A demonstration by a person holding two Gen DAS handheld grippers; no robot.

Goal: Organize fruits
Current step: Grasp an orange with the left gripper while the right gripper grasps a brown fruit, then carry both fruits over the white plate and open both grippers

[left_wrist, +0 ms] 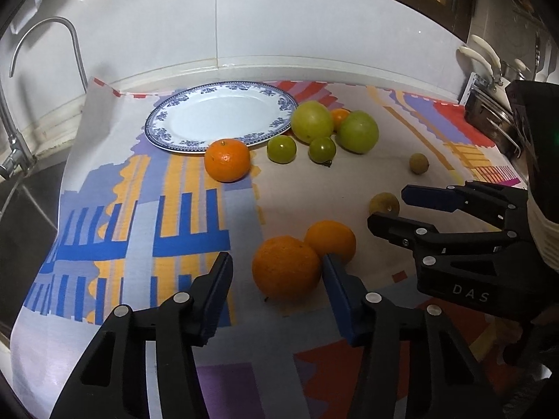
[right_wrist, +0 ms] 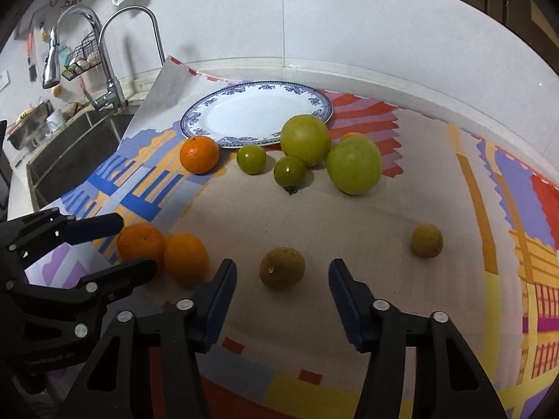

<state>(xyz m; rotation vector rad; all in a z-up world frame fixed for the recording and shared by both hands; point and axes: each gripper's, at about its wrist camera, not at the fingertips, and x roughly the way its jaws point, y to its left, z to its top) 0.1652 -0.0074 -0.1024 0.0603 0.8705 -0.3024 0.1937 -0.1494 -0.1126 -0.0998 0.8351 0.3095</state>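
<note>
A blue-rimmed white plate (left_wrist: 157,124) (right_wrist: 195,115) lies empty at the back of a colourful cloth. A tangerine (left_wrist: 227,160) (right_wrist: 200,154), two small green tomatoes (left_wrist: 281,149) (left_wrist: 322,149) and two large green fruits (left_wrist: 312,121) (left_wrist: 358,132) lie in front of it. My left gripper (left_wrist: 277,262) is open around the nearer of two oranges (left_wrist: 285,267) (right_wrist: 140,242); the second orange (left_wrist: 332,239) (right_wrist: 186,257) touches it. My right gripper (right_wrist: 282,270) (left_wrist: 386,206) is open around a small brown fruit (right_wrist: 282,267) (left_wrist: 383,203). Another brown fruit (right_wrist: 427,240) (left_wrist: 418,163) lies to the right.
A sink (right_wrist: 80,143) with a tap (right_wrist: 104,52) (left_wrist: 42,45) lies to the left beyond the cloth's edge. A white tiled wall (left_wrist: 279,17) runs behind. A dark metal rack (left_wrist: 489,118) stands at the back right.
</note>
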